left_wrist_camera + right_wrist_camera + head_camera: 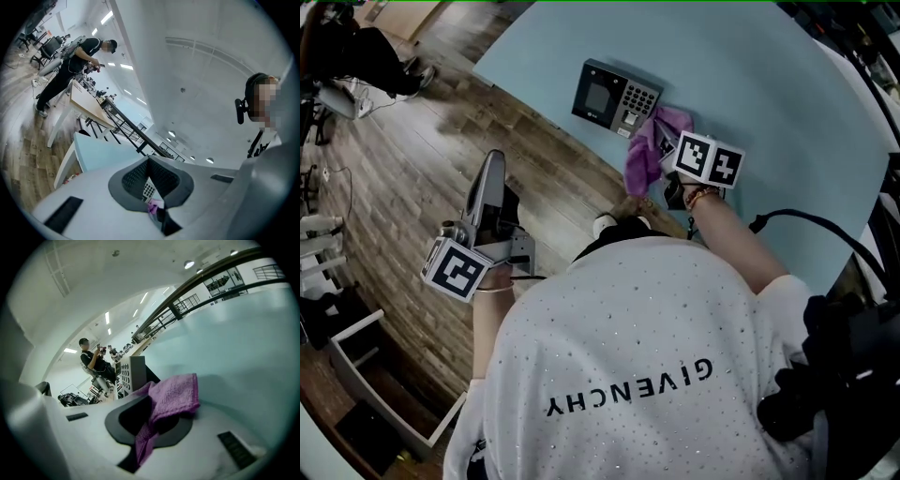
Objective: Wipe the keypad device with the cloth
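Purple terry cloth (176,392) looks soft, light, limp; right gripper (151,416) pinches its edge mid-frame; left gripper (150,182) is clenched, empty.

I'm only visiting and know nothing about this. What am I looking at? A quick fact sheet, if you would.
Table: light blue
Keypad device: on the table, near its edge
Cloth: purple, right beside the keypad device
Right tool: shut on the cloth
Left tool: held off the table over the wooden floor, jaws together, empty
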